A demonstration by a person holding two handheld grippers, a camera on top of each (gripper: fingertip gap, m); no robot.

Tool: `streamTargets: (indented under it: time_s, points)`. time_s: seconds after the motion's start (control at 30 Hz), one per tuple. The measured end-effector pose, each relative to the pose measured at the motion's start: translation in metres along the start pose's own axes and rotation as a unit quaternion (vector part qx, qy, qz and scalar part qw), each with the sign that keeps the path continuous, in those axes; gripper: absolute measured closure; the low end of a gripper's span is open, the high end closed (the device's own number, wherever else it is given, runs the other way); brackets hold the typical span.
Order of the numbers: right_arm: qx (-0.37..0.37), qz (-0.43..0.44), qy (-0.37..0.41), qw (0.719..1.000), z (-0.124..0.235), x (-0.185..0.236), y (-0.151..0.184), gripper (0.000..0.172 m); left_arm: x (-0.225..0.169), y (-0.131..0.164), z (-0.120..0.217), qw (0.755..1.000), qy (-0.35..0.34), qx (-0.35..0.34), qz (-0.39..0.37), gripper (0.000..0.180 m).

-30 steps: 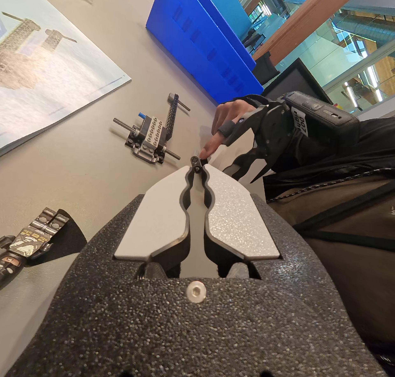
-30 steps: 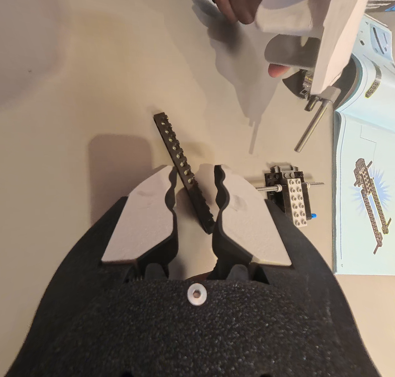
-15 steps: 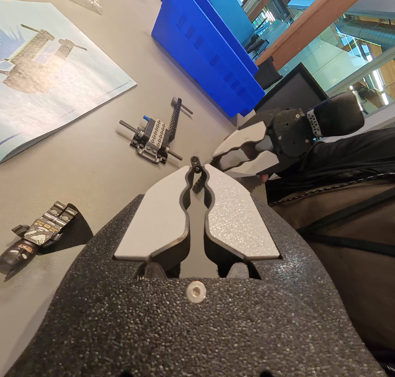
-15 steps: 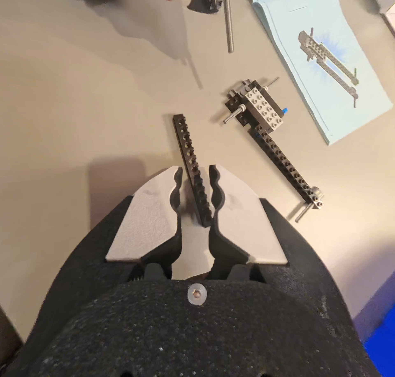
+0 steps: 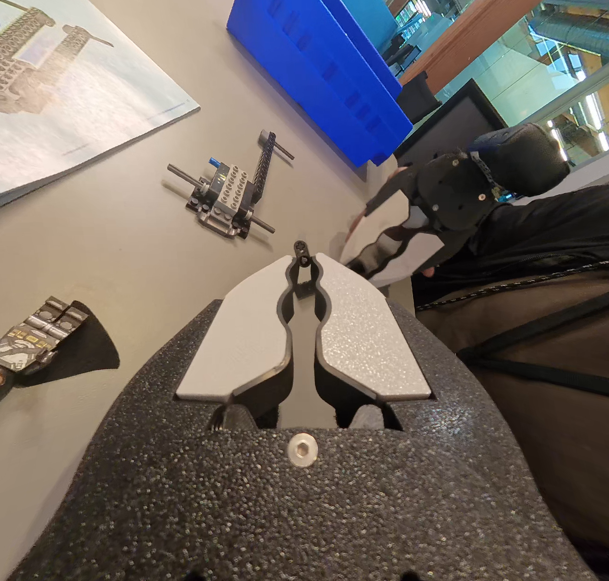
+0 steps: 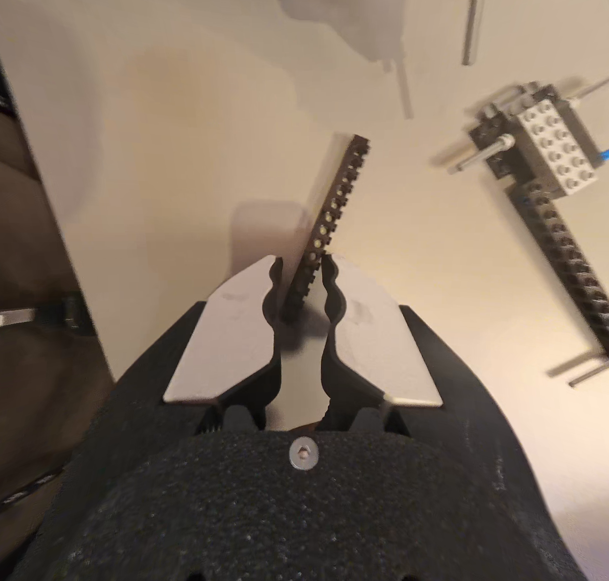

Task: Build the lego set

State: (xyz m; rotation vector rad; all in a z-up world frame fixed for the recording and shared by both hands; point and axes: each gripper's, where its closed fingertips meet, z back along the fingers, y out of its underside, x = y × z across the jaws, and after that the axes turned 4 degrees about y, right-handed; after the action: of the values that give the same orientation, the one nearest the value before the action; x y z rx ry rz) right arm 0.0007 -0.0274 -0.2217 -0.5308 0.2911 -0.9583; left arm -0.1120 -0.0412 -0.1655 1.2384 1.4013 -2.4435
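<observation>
Left gripper pinching a small black connector piece at the fingertips, above the beige worktop. Right gripper clamped on a long black studded beam, lower end wedged between the pads, upper end slanting up and right over the worktop. Nearby on the worktop: grey-and-black brick assembly with axles, open instruction booklet, blue crate.
</observation>
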Motion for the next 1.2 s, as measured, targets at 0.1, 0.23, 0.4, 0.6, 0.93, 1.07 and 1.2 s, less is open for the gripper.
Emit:
streamTargets:
  time_s: [0.1, 0.23, 0.4, 0.6, 0.93, 1.07, 1.2]
  points:
    - [-0.03, -0.011, -0.036, 0.999, 0.005, 0.015, -0.007, 0.148, 0.002, 0.0, 0.001, 1.0, 0.001, -0.002, 0.005, 0.174]
    - [-0.038, -0.039, -0.005, 0.999, 0.004, -0.007, -0.008, 0.148, 0.0, 0.001, -0.001, 1.0, 0.003, 0.002, 0.005, 0.174]
    - [-0.034, -0.027, -0.008, 0.999, -0.003, -0.004, -0.008, 0.148, 0.0, 0.001, -0.001, 1.0, 0.001, 0.0, 0.003, 0.174]
    - [-0.024, 0.013, 0.05, 0.998, -0.003, -0.021, -0.009, 0.145, 0.002, 0.002, -0.003, 1.0, 0.0, 0.001, 0.014, 0.174]
    - [0.042, 0.077, 0.049, 0.995, -0.003, -0.011, -0.011, 0.13, -0.001, 0.004, -0.005, 1.0, -0.001, 0.006, 0.009, 0.174]
    - [0.041, 0.079, 0.036, 0.995, -0.001, -0.004, -0.017, 0.126, -0.002, 0.003, -0.004, 1.0, -0.003, 0.005, 0.005, 0.174]
    - [0.049, 0.075, 0.027, 0.996, -0.002, 0.002, -0.017, 0.132, -0.002, 0.002, -0.003, 1.0, -0.003, 0.003, 0.006, 0.174]
